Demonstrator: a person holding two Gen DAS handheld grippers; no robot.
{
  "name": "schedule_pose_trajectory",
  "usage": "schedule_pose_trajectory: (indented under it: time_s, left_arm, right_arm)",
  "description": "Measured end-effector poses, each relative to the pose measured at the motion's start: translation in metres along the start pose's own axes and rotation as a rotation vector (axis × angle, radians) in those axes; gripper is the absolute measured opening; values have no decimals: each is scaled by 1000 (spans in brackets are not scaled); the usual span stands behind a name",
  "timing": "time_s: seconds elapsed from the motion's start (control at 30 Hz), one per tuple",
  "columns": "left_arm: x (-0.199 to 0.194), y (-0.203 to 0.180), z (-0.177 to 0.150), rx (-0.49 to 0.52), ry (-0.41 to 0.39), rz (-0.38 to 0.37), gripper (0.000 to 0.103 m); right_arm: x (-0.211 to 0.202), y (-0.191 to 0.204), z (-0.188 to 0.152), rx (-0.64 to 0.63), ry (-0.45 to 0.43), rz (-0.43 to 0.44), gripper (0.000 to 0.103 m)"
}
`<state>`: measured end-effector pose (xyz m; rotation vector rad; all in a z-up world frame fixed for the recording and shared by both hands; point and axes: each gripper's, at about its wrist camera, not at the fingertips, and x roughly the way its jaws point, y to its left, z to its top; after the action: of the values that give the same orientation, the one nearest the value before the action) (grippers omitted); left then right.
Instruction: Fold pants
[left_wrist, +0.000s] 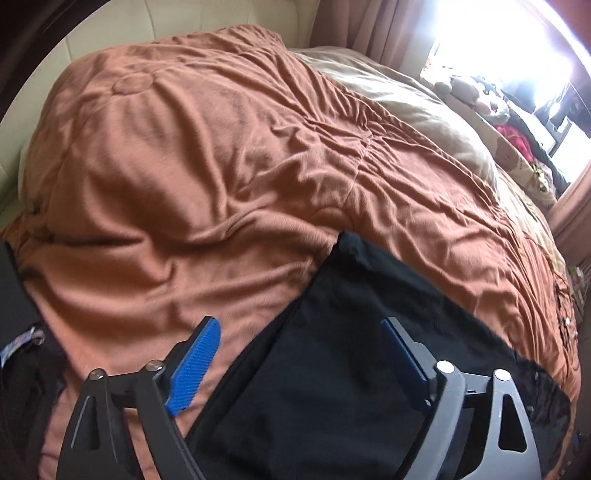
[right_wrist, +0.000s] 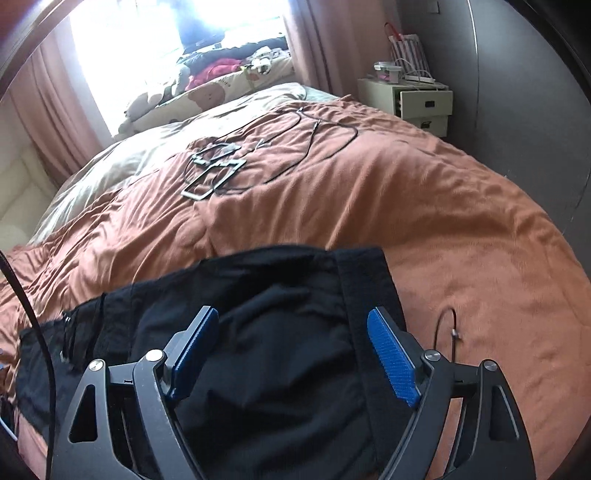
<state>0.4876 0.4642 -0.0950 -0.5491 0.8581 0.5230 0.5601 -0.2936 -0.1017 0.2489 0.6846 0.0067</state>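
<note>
Black pants (left_wrist: 332, 369) laid flat on the orange bedspread (left_wrist: 221, 166), both claws wide and empty.

Left wrist view: left gripper (left_wrist: 299, 358) agape at lower centre, straddling one cloth edge, gripping nothing (probably poised for a fresh pinch). Right wrist view: right gripper (right_wrist: 295, 354) equally spread over the pants (right_wrist: 258, 314) near the waistband at lower centre, pads clear of fabric; cables (right_wrist: 258, 155) lying far off, upper centre.
</note>
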Motion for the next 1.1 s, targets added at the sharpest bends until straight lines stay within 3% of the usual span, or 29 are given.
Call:
schedule_pose_trajectory:
  time_s: [0.03,0.1,0.17,0.33,0.67,0.87,1.03,1.07,1.1]
  left_arm:
    - [-4,3,-4,-1,7,-7,80]
    - [-10,9,-15,1,30,-16,61]
    - [-13,15,-27,-9,62,-9,52]
    - [-19,24,-51,-34,93,-30,51]
    - [-8,32,-91,-78,143,-18,49]
    - [12,41,-98,-110,170,21,46]
    - [24,51,-91,-153,136,21,46]
    - [25,52,-89,-154,126,25,39]
    - [26,52,-87,-150,121,46,24]
  right_arm:
    - [-6,-4,-1,1,4,1,82]
    - [-14,-9,-6,3,9,5,80]
    - [-23,-14,-11,12,12,27,78]
    - [-42,-25,-24,30,38,38,70]
    - [-67,-49,-49,63,96,42,70]
    - [-74,-65,-68,119,119,53,70]
    - [-68,-74,-77,146,147,60,71]
    - [-67,-76,-78,154,151,58,71]
    - [-66,-78,-79,164,153,58,70]
